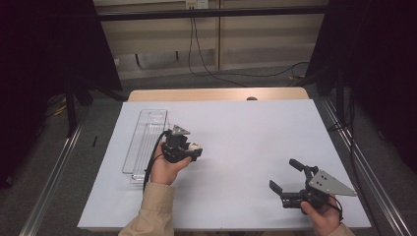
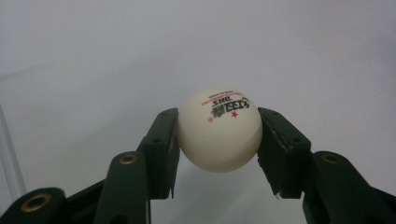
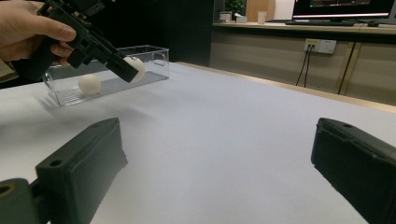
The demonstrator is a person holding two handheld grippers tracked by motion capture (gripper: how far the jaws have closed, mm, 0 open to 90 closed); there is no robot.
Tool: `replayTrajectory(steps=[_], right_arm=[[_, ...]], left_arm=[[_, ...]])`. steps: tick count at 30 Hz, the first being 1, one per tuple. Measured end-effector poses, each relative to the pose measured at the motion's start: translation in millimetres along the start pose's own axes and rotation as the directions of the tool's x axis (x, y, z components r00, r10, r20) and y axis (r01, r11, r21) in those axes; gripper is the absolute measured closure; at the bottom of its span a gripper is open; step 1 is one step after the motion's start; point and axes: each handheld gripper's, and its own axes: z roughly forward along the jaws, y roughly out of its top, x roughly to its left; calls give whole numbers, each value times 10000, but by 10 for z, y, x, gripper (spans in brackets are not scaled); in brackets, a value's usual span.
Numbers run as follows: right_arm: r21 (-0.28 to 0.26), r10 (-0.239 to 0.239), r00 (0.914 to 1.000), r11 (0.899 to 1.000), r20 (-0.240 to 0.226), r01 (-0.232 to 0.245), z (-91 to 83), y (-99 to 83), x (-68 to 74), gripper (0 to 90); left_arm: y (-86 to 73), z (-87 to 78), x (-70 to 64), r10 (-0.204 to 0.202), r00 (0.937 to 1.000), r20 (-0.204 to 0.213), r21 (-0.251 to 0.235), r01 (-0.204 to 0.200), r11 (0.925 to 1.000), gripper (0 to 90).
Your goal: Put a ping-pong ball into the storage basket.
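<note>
The high view looks forward and down over the whole white counter (image 1: 236, 147), the left gripper view sits low and close above it, and the right gripper view skims across it toward the left gripper (image 3: 123, 69).

Matt white ball (image 2: 219, 130), clear plastic tray (image 1: 147, 129)
</note>
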Motion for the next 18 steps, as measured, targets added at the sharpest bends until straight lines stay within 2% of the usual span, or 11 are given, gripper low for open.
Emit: replayTrajectory(steps=[3, 5, 10, 12, 18], right_arm=[[15, -61, 10000, 10000, -26, 61, -1, 0, -1, 18], [10, -69, 10000, 10000, -24, 69, -1, 1, 0, 18], [7, -63, 10000, 10000, -21, 63, -1, 2, 3, 18], [6, -77, 10000, 10000, -36, 77, -2, 2, 4, 18], [0, -71, 10000, 10000, -40, 71, -4, 2, 6, 18]], left_arm=[[-6, -21, 9, -130, 9999, 1, -81, 130, 9999, 511], [-11, -37, 19, -16, 10000, 14, -3, 16, 10000, 511], [-22, -56, 44, -17, 10000, -58, 22, 17, 10000, 511], [-26, -64, 50, -152, 9999, -73, -58, 151, 9999, 511], [-34, -73, 78, 40, 9999, -136, 182, -38, 9998, 511]])
